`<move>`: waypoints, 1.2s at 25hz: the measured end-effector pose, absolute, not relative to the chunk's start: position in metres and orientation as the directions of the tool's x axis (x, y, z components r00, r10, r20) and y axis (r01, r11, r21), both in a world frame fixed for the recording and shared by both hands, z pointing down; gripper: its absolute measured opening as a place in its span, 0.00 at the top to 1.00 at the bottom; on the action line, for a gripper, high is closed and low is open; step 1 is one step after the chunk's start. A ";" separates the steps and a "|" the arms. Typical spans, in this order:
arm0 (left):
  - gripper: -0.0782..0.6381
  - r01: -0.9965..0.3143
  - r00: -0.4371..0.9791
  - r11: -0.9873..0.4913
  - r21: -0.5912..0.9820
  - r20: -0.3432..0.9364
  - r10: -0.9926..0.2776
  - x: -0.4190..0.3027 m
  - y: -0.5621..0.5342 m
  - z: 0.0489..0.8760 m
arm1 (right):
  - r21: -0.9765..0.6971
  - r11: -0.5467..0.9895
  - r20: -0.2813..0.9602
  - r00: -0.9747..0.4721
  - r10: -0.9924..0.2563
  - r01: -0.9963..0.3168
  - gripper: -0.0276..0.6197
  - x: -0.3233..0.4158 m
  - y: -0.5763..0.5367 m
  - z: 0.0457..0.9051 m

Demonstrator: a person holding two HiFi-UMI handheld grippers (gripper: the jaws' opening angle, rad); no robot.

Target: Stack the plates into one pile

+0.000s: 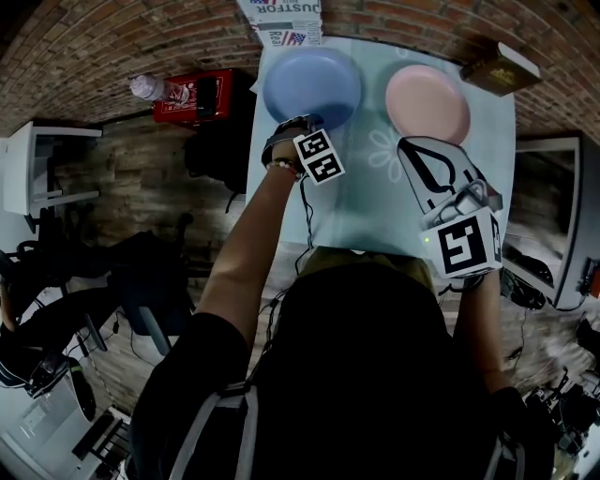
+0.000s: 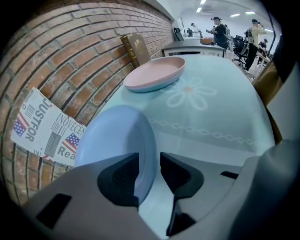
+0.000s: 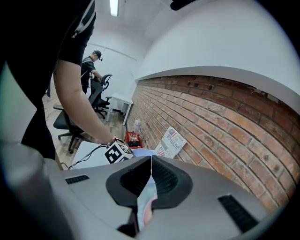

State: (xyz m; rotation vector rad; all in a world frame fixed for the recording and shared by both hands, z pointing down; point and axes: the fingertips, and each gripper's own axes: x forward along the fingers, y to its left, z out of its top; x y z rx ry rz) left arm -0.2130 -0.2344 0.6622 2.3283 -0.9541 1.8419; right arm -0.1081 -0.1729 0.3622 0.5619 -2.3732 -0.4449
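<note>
A blue plate (image 1: 312, 86) lies at the table's far left and a pink plate (image 1: 427, 101) at its far right, apart from each other. My left gripper (image 1: 302, 122) is at the blue plate's near edge. In the left gripper view the blue plate (image 2: 112, 136) has its rim between the open jaws of my left gripper (image 2: 149, 164), and the right pad stands clear of it. The pink plate (image 2: 154, 74) lies beyond. My right gripper (image 1: 412, 145) hovers just short of the pink plate, and its tips (image 3: 151, 161) meet with nothing held.
The table (image 1: 375, 187) has a pale teal cloth with a flower print and stands against a brick wall. A printed placard (image 1: 281, 19) leans behind the blue plate and a brown box (image 1: 502, 64) behind the pink one. A red box (image 1: 192, 97) and a bottle (image 1: 150, 87) sit left of the table.
</note>
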 end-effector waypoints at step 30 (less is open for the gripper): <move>0.85 -0.398 0.079 -0.814 -0.423 0.868 -0.490 -0.217 -0.234 0.631 | 0.471 0.849 0.511 -0.711 -0.483 -0.238 0.90 -0.121 -0.155 0.352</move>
